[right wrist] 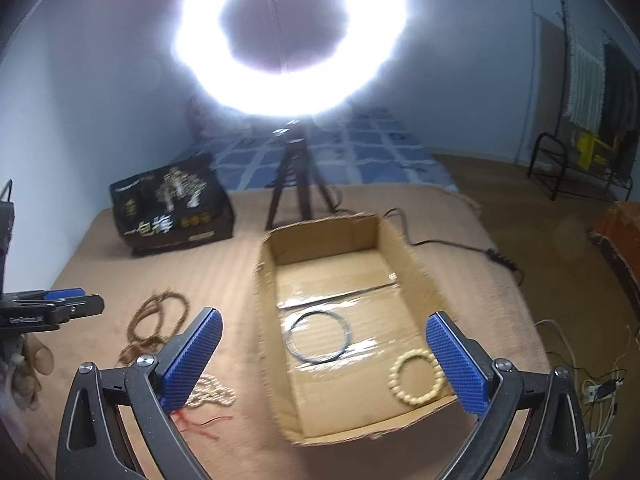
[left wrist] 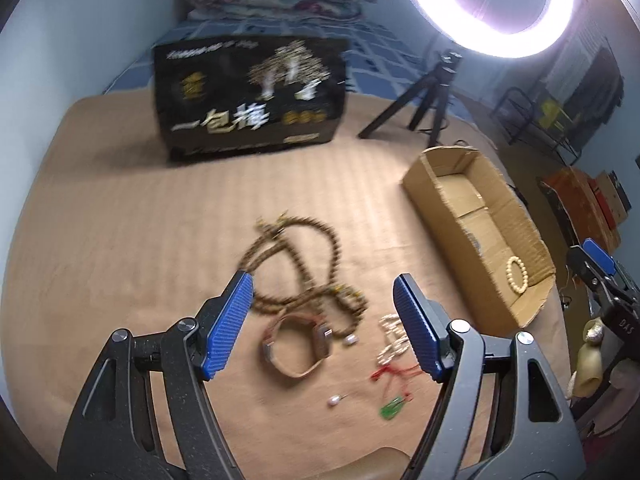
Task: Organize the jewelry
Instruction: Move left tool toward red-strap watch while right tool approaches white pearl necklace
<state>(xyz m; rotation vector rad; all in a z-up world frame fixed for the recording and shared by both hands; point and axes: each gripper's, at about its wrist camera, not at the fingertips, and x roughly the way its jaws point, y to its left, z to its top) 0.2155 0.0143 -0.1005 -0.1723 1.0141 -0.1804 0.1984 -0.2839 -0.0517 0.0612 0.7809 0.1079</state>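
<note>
Tan ribbed bed cover point(left wrist: 120, 220), blue checked sheet point(right wrist: 360, 148), pale wall, ring light point(right wrist: 292, 36), both grippers point(left wrist: 323, 326) point(right wrist: 323, 360) wide open, empty

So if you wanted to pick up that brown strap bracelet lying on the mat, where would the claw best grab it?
Probably the bare strap at the near edge of the brown strap bracelet, coming down from above. It lies flat as an open loop, so one finger can go inside and one outside. The left claw, open above it, seems best placed.
</note>
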